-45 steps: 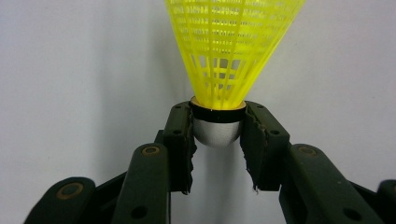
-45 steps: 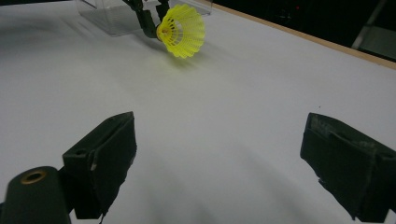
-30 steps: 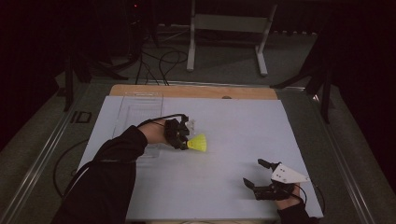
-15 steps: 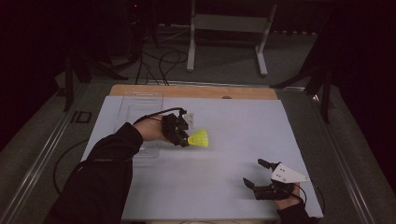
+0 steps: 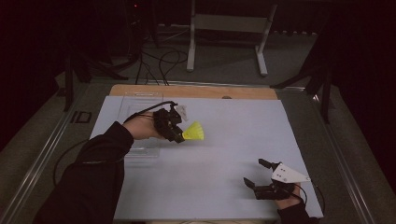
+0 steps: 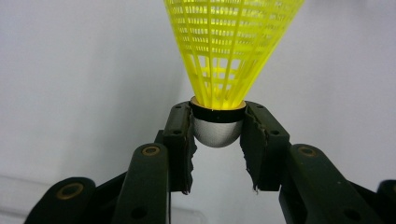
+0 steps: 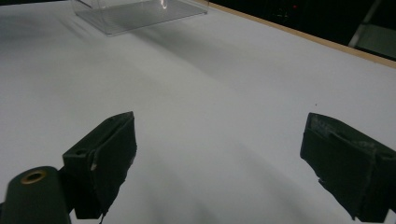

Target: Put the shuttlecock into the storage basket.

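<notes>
Since a second ago, we lift our left tool (image 5: 180,136) toward 12 o'clock; it grips the shuttlecock (image 6: 223,70) by its cork above the counter (image 5: 233,140). Light, crushable skirt; right tool (image 5: 256,175) open.

We are seeing a bright yellow shuttlecock (image 6: 232,46) with a lattice-patterned skirt, a black band and a silvery-white rounded cap. We are noticing black claws (image 6: 217,140) against a pale grey-white worktop (image 5: 233,140) edged in tan wood.
</notes>
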`<state>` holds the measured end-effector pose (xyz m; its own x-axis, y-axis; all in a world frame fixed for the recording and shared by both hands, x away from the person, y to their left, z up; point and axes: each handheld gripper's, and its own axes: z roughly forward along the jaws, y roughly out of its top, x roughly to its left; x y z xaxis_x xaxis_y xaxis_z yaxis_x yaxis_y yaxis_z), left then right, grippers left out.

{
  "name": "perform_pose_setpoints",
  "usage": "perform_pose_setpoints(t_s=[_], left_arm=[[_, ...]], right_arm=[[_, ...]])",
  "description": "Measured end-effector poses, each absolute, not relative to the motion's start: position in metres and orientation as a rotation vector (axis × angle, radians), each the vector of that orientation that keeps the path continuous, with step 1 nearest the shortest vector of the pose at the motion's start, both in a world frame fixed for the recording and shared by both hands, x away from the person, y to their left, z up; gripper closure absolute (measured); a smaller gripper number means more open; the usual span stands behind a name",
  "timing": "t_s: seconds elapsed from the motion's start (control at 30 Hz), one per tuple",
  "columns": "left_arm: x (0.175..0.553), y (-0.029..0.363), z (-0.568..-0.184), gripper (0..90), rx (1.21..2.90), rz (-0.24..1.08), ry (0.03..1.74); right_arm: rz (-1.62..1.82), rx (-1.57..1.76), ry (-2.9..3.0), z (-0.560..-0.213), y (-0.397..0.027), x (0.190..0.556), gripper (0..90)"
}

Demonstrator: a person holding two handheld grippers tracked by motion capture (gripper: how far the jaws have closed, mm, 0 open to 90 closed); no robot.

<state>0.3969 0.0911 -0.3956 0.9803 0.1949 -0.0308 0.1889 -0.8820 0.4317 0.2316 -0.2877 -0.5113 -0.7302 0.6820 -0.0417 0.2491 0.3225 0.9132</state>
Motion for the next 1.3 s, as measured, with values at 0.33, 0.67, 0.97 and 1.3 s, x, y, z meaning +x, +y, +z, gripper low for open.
perform_pose_setpoints(t_s=[0.33, 0.67, 0.97, 1.3], left_arm=[[0.396, 0.118, -0.384, 65.6, 2.654, 0.051, 0.475], [0.393, 0.14, -0.37, 65.6, 2.615, 0.067, 0.562], [0.389, 0.156, -0.36, 65.6, 2.592, 0.094, 0.611], [0.385, 0.176, -0.351, 65.6, 2.554, 0.107, 0.675]], right_arm=[[1.385, 0.821, 2.171, -0.511, -0.287, 0.231, 10.6], [1.385, 0.819, 2.172, -0.511, -0.287, 0.231, 10.6], [1.385, 0.819, 2.171, -0.511, -0.287, 0.231, 10.6], [1.387, 0.82, 2.172, -0.511, -0.287, 0.231, 10.6]])
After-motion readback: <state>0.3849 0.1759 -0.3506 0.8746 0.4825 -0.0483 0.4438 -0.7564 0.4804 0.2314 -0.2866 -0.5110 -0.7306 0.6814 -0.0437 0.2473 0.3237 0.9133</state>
